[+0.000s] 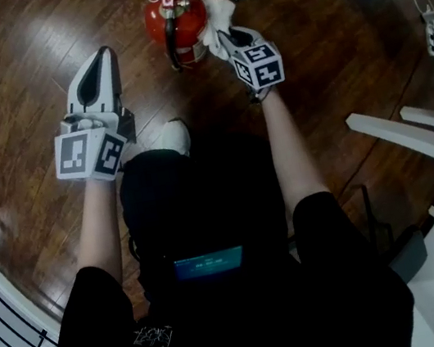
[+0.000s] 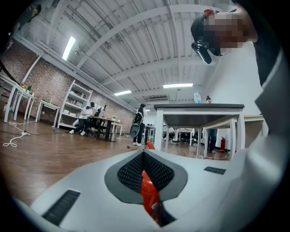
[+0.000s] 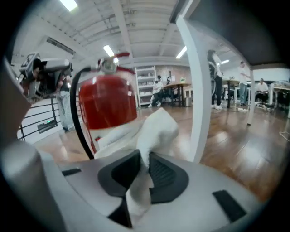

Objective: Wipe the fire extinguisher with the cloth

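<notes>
The right tool (image 3: 144,170) is clamped on a white cloth (image 3: 154,129), which bunches against the lower side of the red fire extinguisher (image 3: 108,102) standing on the wooden floor (image 1: 20,95). Its label is too blurred to read. The left tool (image 1: 101,60) is pressed nearly together, with only a red sliver showing in the slit, and sits apart to the extinguisher's left. Both forearms reach forward.
</notes>
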